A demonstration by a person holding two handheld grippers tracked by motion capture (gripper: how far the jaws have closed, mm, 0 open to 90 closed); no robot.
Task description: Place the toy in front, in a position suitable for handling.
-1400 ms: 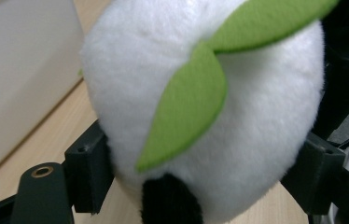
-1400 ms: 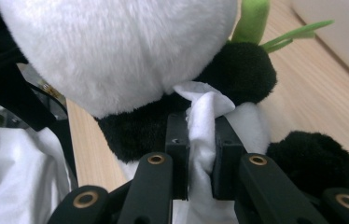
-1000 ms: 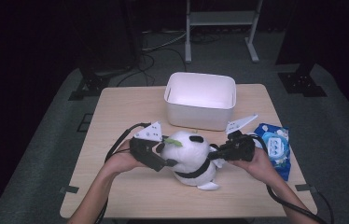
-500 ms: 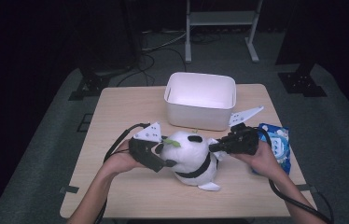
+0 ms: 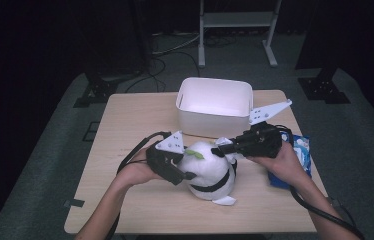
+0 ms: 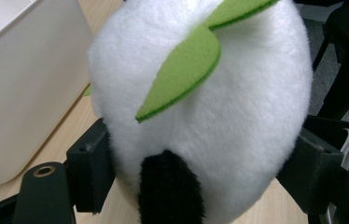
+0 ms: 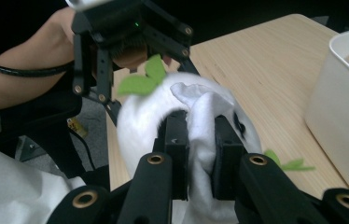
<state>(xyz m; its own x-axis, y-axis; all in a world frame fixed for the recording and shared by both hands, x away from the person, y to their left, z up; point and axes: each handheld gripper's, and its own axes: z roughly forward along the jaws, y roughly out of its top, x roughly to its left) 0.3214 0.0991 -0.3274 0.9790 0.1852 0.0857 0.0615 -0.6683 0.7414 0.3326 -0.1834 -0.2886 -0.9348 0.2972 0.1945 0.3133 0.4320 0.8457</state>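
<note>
White plush pinched by both claws

Right claw (image 7: pixel 195 140) clamped tight on a fold of white fabric on the plush toy (image 5: pixel 210 167), jaws nearly together with the cloth bunched between them. Left claw (image 6: pixel 200 154) spread wide around the plush body, pads pressing into the fur on both sides, so it holds the toy too. Green felt leaves (image 6: pixel 186 70) stick out on top of the plush; black patch low on its front, black band round its lower part in high view. Toy sits on the wooden tabletop (image 5: pixel 135 120), near the front middle, between the two hands. White bin (image 5: pixel 214 107) just behind it, apart from the toy. Blue packet (image 5: pixel 301 150) lies at the right edge of the tabletop, partly under the right hand (image 5: pixel 280 162). Loose green leaf piece (image 7: pixel 289 163) on the tabletop beside the bin.
</note>
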